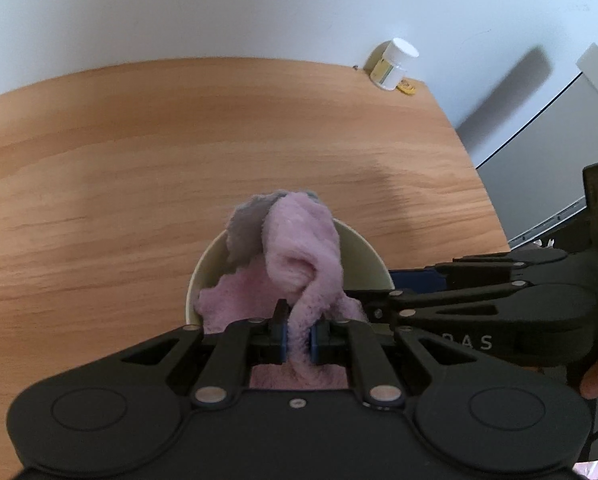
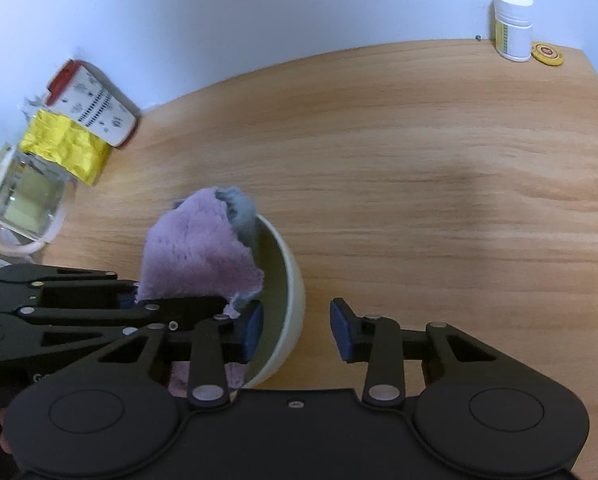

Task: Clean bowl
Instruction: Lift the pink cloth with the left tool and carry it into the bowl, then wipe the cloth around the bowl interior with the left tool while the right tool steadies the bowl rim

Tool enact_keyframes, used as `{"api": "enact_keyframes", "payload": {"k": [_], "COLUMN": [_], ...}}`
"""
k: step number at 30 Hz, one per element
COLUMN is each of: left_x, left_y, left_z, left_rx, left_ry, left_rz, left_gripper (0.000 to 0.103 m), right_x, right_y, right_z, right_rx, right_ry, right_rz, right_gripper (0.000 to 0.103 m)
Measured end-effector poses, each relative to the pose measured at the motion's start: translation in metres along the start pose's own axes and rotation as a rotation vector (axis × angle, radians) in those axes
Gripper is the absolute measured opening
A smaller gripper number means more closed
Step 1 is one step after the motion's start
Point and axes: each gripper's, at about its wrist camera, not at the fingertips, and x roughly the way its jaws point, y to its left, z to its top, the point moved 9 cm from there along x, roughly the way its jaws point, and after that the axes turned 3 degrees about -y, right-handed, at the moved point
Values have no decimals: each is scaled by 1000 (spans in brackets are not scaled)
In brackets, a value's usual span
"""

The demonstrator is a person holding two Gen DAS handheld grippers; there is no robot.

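A cream bowl [image 1: 363, 256] sits on the wooden table, with a pink and grey cloth [image 1: 299, 248] stuffed inside it. My left gripper [image 1: 297, 338] is shut on a twisted fold of the cloth just above the bowl. In the right wrist view the bowl [image 2: 293, 300] stands close in front, with the cloth [image 2: 195, 256] bulging out of it. My right gripper [image 2: 297, 334] is open, its jaws astride the bowl's right wall, one pad inside and one outside, apart from the wall. The left gripper's body [image 2: 79, 312] shows at the left.
A white pill bottle [image 2: 513, 26] and a yellow disc [image 2: 547, 54] stand at the table's far right corner by the wall. A white and red box [image 2: 93, 106], a yellow packet [image 2: 67, 150] and a clear container [image 2: 23, 196] sit at the left. The table's right edge [image 1: 475, 184] drops off.
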Motion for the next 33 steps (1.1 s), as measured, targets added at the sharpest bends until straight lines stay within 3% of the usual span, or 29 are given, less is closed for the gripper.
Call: {"api": "enact_keyframes", "payload": {"k": [10,22,25,27,28,33], "left_x": [14,14,10,2,-2,-26], "left_y": [10,16,14,12,11,2], "left_z": [2,8,7,6,6,8], "left_rx": [-42,-135,-122,-97,-84,9], "left_ry": [8,-33,-23,-22,-24,-51], "left_rz": [64,75,73,62,60,52], "left_gripper": [8,9,15,29,41,43], "right_x": [8,7,7,3,0,-12], "right_y": [9,11,13,14,14,20], "right_z": [-4,-8,-10,-10,-10,-8], "right_rx": [-114,-147,-146,-160,-170,-238], "right_ry": [53,69,80,72,63,42], "right_rz": [-6,-12,-16,-26,-31,-29], "right_gripper": [20,22,23,24,24,27]}}
